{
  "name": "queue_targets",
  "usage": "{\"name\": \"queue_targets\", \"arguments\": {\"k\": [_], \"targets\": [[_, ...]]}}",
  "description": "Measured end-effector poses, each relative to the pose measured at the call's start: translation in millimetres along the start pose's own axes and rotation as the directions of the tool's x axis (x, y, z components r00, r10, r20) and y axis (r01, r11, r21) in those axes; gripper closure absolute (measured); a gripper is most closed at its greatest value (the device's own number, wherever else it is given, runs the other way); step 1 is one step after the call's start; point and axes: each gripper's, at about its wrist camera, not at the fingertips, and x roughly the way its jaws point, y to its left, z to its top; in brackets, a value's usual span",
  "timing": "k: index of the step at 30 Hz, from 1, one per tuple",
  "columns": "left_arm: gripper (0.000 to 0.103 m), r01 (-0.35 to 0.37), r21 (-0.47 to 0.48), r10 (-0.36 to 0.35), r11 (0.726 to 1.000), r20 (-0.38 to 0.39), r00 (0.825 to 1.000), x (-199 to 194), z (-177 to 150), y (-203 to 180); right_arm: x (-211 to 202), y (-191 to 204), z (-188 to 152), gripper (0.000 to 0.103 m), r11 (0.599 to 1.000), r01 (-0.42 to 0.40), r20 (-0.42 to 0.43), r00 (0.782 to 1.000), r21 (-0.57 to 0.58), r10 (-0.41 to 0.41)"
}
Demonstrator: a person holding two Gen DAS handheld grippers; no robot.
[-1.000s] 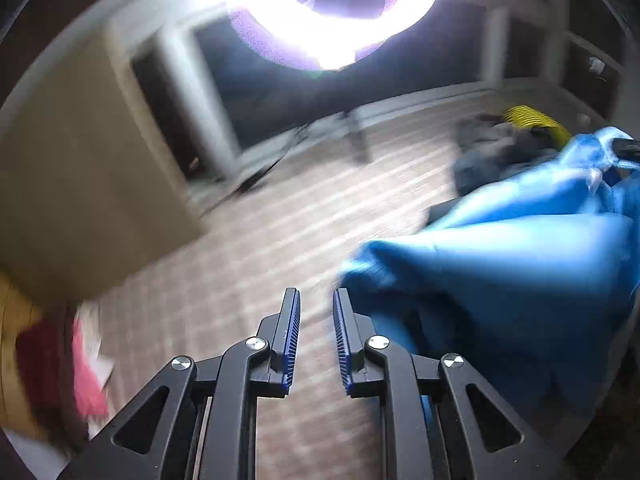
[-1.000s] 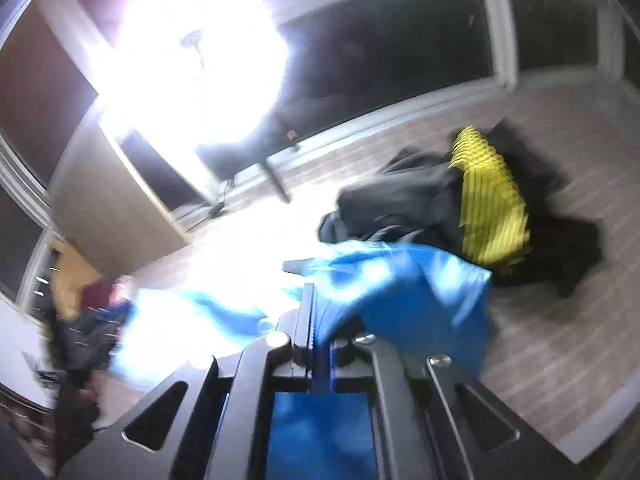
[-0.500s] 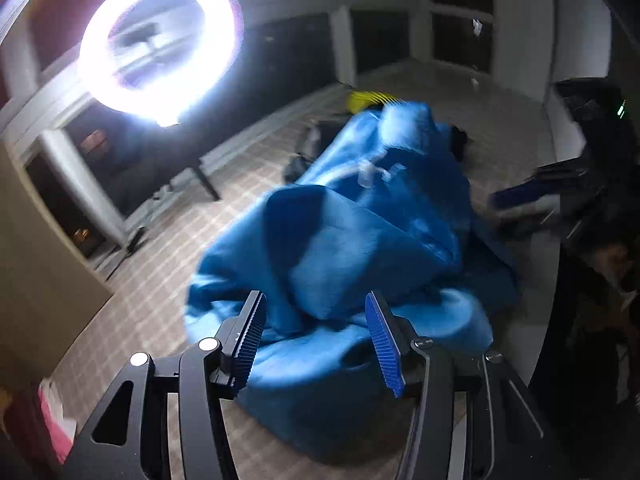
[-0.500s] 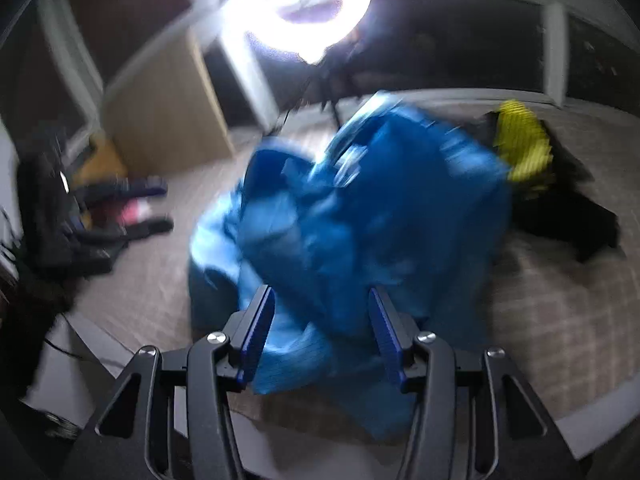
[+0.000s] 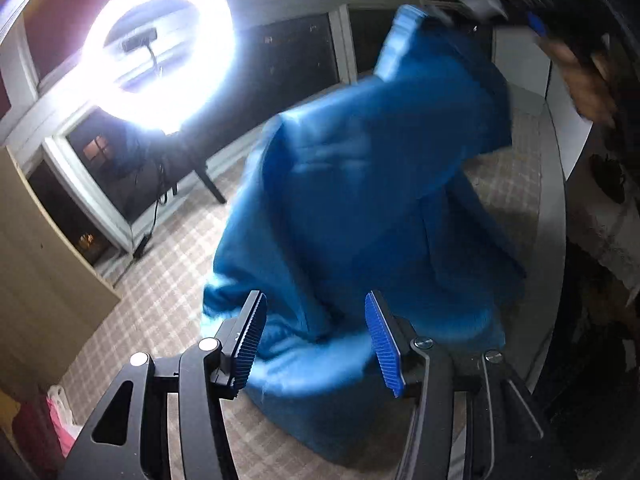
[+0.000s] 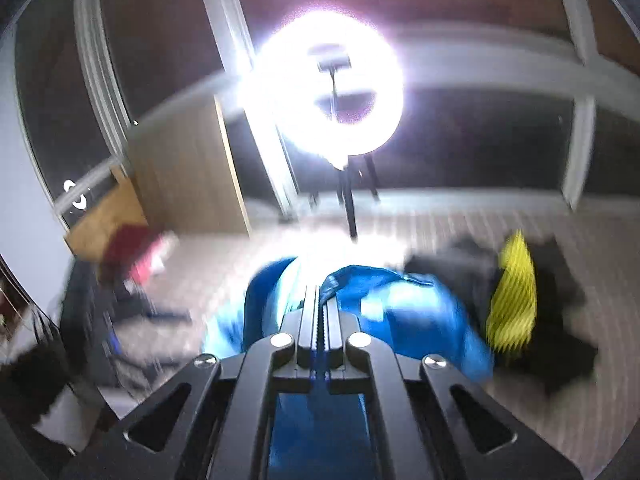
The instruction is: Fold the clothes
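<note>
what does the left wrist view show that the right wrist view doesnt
Only the left wrist view: the left gripper, jaws apart with nothing pinched, and the blue garment lifted at its top corner by the right gripper.

Only the right wrist view: the right gripper's jaws shut on blue cloth, and a black and yellow garment lying beyond.

Both: the blue garment, the ring light, the checked surface.

You can't read any words, numbers or signs here. The blue cloth in front of the jaws has no label you can see, and it is blurry.
</note>
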Motion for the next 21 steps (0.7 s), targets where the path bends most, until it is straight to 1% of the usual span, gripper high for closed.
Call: {"name": "queue_targets", "arguments": {"k": [1, 2, 3, 5, 7, 9, 11, 12, 13, 14, 15, 16, 18, 19, 20, 21], "targets": [[0.052, -0.005, 0.007, 0.005, 1.000, 0.025, 1.000, -2, 6, -3, 8, 1, 13, 0.102, 1.000, 0.001, 0.000, 1.000, -0.010, -0.001], [0.049, -0.026, 0.015, 0.025, 1.000, 0.060, 0.998, -4, 13, -6, 16, 3, 26, 0.102, 1.000, 0.001, -0.001, 1.000, -0.019, -0.001], [0.045, -0.047, 0.023, 0.045, 0.999, 0.095, 0.994, -5, 21, -9, 24, 4, 39, 0.102, 1.000, 0.001, -0.002, 1.000, -0.027, -0.001], [0.040, -0.076, 0.017, 0.073, 0.997, 0.154, 0.985, -3, 34, -13, 33, 5, 54, 0.102, 1.000, -0.010, -0.010, 1.000, -0.017, 0.010], [0.040, -0.083, 0.010, 0.079, 0.997, 0.188, 0.979, 7, 47, -18, 40, 2, 66, 0.102, 1.000, -0.024, -0.015, 1.000, -0.001, 0.024], [0.039, -0.094, 0.019, 0.088, 0.995, 0.207, 0.974, 23, 57, -22, 45, 2, 67, 0.102, 0.999, -0.047, -0.018, 0.999, 0.018, 0.047], [0.040, -0.115, 0.021, 0.109, 0.993, 0.197, 0.974, 42, 66, -23, 51, 1, 65, 0.102, 0.998, -0.063, -0.019, 0.998, 0.028, 0.064], [0.045, -0.085, 0.010, 0.082, 0.996, 0.181, 0.980, 50, 69, -19, 53, 0, 66, 0.102, 0.998, -0.063, -0.021, 0.998, 0.027, 0.064], [0.054, -0.055, -0.001, 0.055, 0.998, 0.165, 0.985, 58, 73, -15, 55, 0, 65, 0.102, 0.997, -0.066, -0.022, 0.998, 0.029, 0.067], [0.083, -0.024, -0.013, 0.026, 1.000, 0.149, 0.989, 65, 77, -11, 56, -1, 64, 0.102, 0.997, -0.064, -0.024, 0.998, 0.033, 0.065], [0.101, 0.025, -0.040, -0.020, 0.999, 0.125, 0.992, 67, 80, -3, 56, -3, 63, 0.101, 0.998, -0.053, -0.028, 0.998, 0.032, 0.054], [0.102, 0.073, -0.068, -0.066, 0.995, 0.103, 0.992, 69, 82, 5, 55, -5, 63, 0.100, 0.999, -0.042, -0.032, 0.999, 0.030, 0.043], [0.102, 0.119, -0.124, -0.105, 0.985, 0.113, 0.988, 55, 85, 27, 54, -9, 60, 0.097, 0.999, -0.016, -0.039, 0.999, 0.028, 0.017], [0.102, 0.118, -0.142, -0.103, 0.983, 0.113, 0.988, 46, 86, 39, 45, -15, 56, 0.086, 0.999, 0.021, -0.022, 1.000, 0.040, -0.020], [0.103, 0.092, -0.154, -0.075, 0.984, 0.114, 0.991, 34, 88, 53, 29, -23, 47, 0.066, 0.997, 0.044, 0.019, 0.999, 0.062, -0.045], [0.103, 0.063, -0.155, -0.044, 0.986, 0.118, 0.992, 24, 89, 63, 17, -28, 37, 0.057, 0.996, 0.051, 0.052, 0.997, 0.078, -0.055]]}}
